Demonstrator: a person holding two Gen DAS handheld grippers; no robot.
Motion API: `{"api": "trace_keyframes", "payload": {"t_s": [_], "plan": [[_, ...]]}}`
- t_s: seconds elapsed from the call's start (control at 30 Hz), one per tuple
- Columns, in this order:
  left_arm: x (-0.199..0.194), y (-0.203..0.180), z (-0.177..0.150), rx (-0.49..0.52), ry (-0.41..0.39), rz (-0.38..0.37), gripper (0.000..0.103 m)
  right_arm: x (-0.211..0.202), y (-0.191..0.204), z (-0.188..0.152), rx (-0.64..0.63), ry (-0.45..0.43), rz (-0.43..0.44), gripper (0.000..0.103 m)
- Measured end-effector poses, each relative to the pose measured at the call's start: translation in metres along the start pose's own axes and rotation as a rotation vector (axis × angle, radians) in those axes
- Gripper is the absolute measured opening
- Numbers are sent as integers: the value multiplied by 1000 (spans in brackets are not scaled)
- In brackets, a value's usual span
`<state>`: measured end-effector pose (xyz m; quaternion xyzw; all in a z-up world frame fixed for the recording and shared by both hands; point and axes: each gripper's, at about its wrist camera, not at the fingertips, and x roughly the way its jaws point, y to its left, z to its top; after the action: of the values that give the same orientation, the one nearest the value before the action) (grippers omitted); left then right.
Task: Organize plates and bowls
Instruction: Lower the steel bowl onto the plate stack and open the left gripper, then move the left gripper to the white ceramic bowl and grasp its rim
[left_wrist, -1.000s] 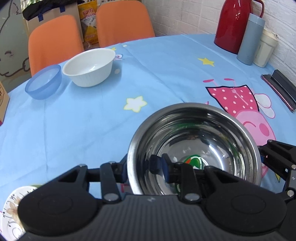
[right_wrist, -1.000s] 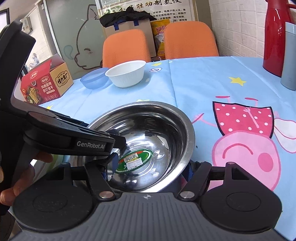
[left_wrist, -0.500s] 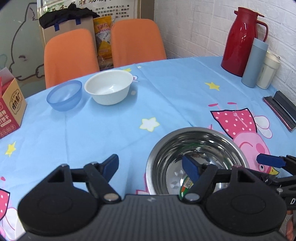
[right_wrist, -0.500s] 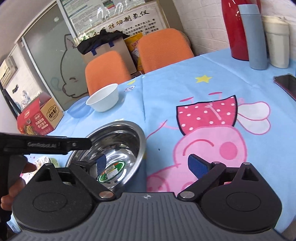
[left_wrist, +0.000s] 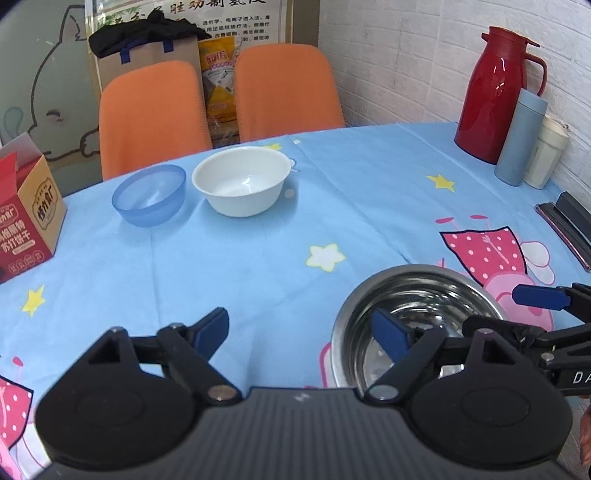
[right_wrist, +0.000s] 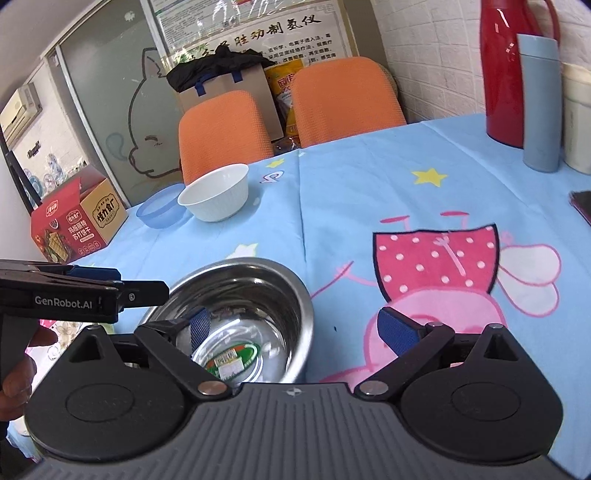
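Observation:
A steel bowl (left_wrist: 417, 302) with a green sticker inside sits on the blue tablecloth near the front, also in the right wrist view (right_wrist: 258, 295). My left gripper (left_wrist: 306, 332) is open and empty, raised above the cloth just left of the bowl. My right gripper (right_wrist: 295, 332) is open and empty, raised above the bowl's right rim. A white bowl (left_wrist: 242, 181) and a blue plastic bowl (left_wrist: 149, 195) stand side by side at the far left; both also show in the right wrist view, white (right_wrist: 214, 192) and blue (right_wrist: 162, 208).
A red thermos (left_wrist: 495, 92), a blue flask (left_wrist: 521, 136) and a cream cup (left_wrist: 545, 151) stand at the far right by the brick wall. A dark phone (left_wrist: 565, 229) lies at the right edge. A red snack box (left_wrist: 26, 218) is at the left. Two orange chairs (left_wrist: 155, 114) stand behind the table.
Both grippers let go of the steel bowl, opened wide and pulled back and up. The bowl now rests on the cloth.

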<state>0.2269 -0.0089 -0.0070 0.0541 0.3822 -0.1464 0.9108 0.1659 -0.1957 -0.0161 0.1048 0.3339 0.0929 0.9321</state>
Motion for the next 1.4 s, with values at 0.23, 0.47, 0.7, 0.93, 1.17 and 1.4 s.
{"api": "trace_keyframes", "payload": {"t_s": [0.23,0.47,0.7,0.93,1.17,1.4], "plan": [[14,17,5,-16,-2,11,99,27,11,13,-65,46,-3,103],[35,45,13,-94,47,-3,101,48,20,29,-145,74,0,103],[55,81,43,-263,53,-47,101,71,34,75,-271,40,-9,103],[86,114,73,-464,59,-43,101,116,50,114,-384,67,-18,103],[116,141,80,-724,146,23,100,175,62,140,-370,118,43,103],[125,140,86,-728,164,95,98,218,68,137,-381,167,53,103]]}}
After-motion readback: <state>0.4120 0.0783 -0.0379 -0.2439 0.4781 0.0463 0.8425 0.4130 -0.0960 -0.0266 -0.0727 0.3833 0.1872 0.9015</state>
